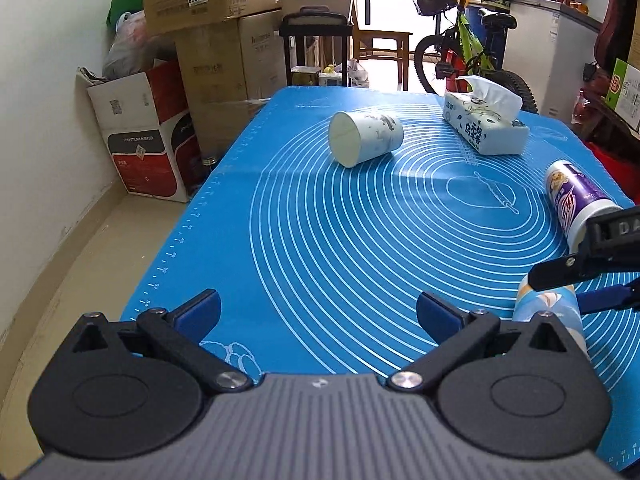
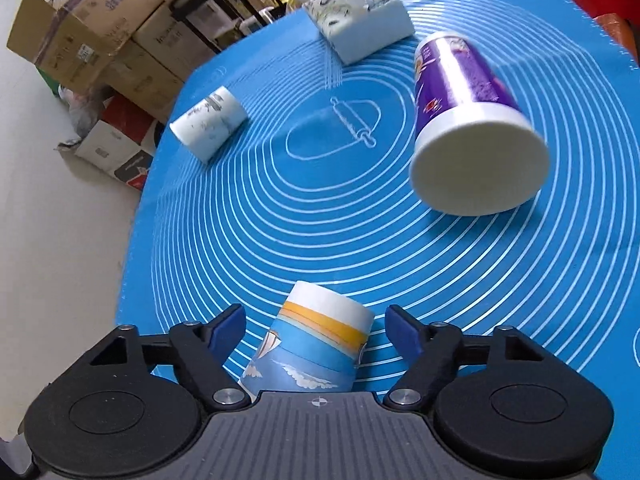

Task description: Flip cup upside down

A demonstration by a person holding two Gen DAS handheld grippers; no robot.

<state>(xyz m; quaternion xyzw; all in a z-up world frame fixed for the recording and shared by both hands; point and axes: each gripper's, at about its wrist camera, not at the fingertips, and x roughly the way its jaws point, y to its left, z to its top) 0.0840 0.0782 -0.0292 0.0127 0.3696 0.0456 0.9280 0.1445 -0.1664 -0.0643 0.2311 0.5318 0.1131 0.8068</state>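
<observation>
Cup [image 2: 316, 344] between spread right jaws, untouched

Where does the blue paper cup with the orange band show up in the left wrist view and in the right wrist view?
Left wrist view: the blue paper cup sits at the lower right edge, partly hidden by the right tool.
Right wrist view: bottom centre, between the open fingers of that tool, not gripped.
Shared landmark: the purple-labelled canister lying on the blue mat, just beyond the cup in both views.

Black linkages, blue fingers [image 1: 200, 312], silver screws.
</observation>
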